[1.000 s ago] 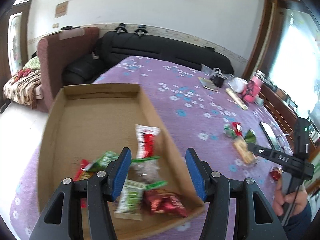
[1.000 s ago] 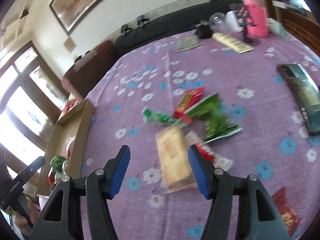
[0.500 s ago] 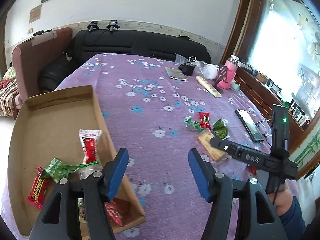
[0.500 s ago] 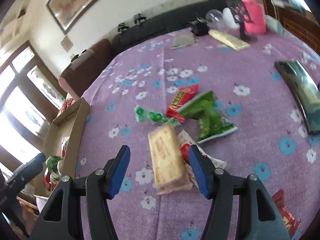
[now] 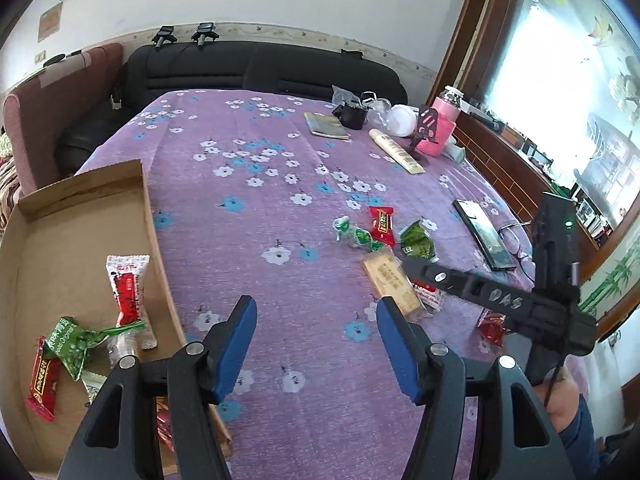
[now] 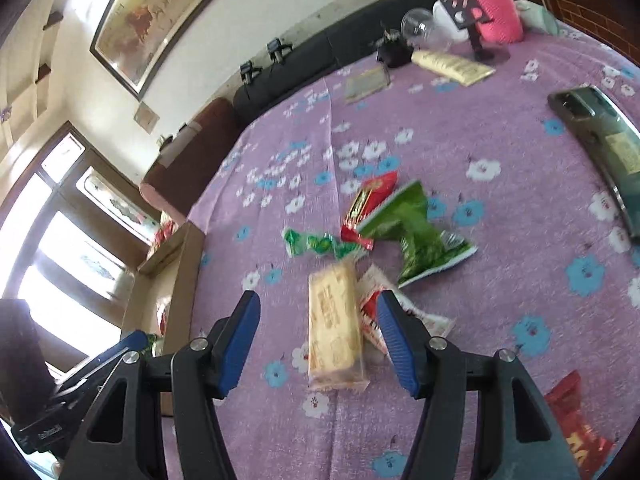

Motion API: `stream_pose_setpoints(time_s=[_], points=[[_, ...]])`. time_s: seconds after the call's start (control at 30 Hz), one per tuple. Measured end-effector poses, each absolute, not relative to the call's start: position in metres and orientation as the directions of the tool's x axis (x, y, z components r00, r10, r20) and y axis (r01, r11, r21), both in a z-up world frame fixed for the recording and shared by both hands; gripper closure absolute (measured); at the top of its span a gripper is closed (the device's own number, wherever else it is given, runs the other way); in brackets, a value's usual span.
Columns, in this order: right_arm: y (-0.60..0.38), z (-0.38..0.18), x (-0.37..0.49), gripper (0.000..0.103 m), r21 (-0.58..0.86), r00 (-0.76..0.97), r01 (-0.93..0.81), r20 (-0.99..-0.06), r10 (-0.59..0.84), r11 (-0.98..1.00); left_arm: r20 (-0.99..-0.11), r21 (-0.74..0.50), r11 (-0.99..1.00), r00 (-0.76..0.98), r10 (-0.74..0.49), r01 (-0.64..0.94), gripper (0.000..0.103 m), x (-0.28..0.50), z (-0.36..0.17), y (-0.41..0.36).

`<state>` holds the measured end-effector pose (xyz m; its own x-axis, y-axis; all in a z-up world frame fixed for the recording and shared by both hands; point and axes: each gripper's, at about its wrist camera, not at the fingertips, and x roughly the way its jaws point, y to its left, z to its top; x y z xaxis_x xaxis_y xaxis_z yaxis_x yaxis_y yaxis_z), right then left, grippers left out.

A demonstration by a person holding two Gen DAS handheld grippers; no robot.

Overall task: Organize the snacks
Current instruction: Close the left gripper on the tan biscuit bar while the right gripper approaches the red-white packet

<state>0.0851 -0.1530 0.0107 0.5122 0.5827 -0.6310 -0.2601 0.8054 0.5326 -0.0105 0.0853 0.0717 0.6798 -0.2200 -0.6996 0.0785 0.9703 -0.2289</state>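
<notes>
While both tongs [image 5: 316, 344] [image 6: 318, 338] gape empty, cardboard tray [image 5: 144, 200] holds red sausage stick [image 5: 128, 292], green packet [image 5: 68, 346]

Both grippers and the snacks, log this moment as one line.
left gripper: open, empty, beside cardboard box | right gripper: open over tan cracker pack | loose snacks on purple cloth

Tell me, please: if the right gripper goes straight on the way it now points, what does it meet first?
Most likely the tan cracker pack: it lies on the purple cloth between the open fingers of the right gripper. Depth is uncertain; the white-red wrapper beside it is close.
</notes>
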Motion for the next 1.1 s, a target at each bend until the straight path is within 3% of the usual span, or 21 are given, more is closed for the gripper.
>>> stream_pose_setpoints(time_s=[0.17,0.23,0.4,0.47,0.73,0.97,1.03,1.1], points=[[-0.135,0.000,0.082,0.043,0.567,0.410,-0.322,-0.638,0.651,0.758,-0.700,-0.234,0.970,0.681,-0.217,0.068,0.037,-0.011,0.073,0.088],[-0.140,0.000,0.083,0.043,0.632,0.397,-0.312,-0.592,0.701,0.710,-0.701,-0.235,0.970,0.681,-0.213,0.062,0.037,-0.011,0.073,0.090],[-0.167,0.017,0.080,0.043,0.579,0.546,-0.244,-0.581,0.603,0.778,-0.719,-0.232,0.970,0.658,-0.225,0.079,0.037,-0.004,0.069,0.083],[-0.175,0.018,0.081,0.043,0.581,0.575,-0.210,-0.577,0.580,0.786,-0.733,-0.225,0.969,0.637,-0.239,0.105,0.030,0.002,0.066,0.073],[-0.203,0.010,0.090,0.043,0.609,0.611,-0.078,-0.596,0.521,0.789,-0.813,-0.203,0.968,0.526,-0.251,0.148,0.027,0.042,0.036,0.028],[-0.208,0.009,0.093,0.043,0.619,0.608,-0.069,-0.596,0.525,0.783,-0.847,-0.110,0.977,0.496,-0.190,0.185,0.027,0.055,0.013,-0.002],[-0.205,0.010,0.093,0.043,0.614,0.601,-0.080,-0.599,0.530,0.785,-0.843,-0.070,0.979,0.514,-0.160,0.190,0.036,0.055,0.009,-0.007],[-0.203,0.010,0.094,0.043,0.609,0.595,-0.089,-0.602,0.533,0.788,-0.825,-0.002,0.982,0.555,-0.107,0.187,0.065,0.053,0.009,-0.008]])
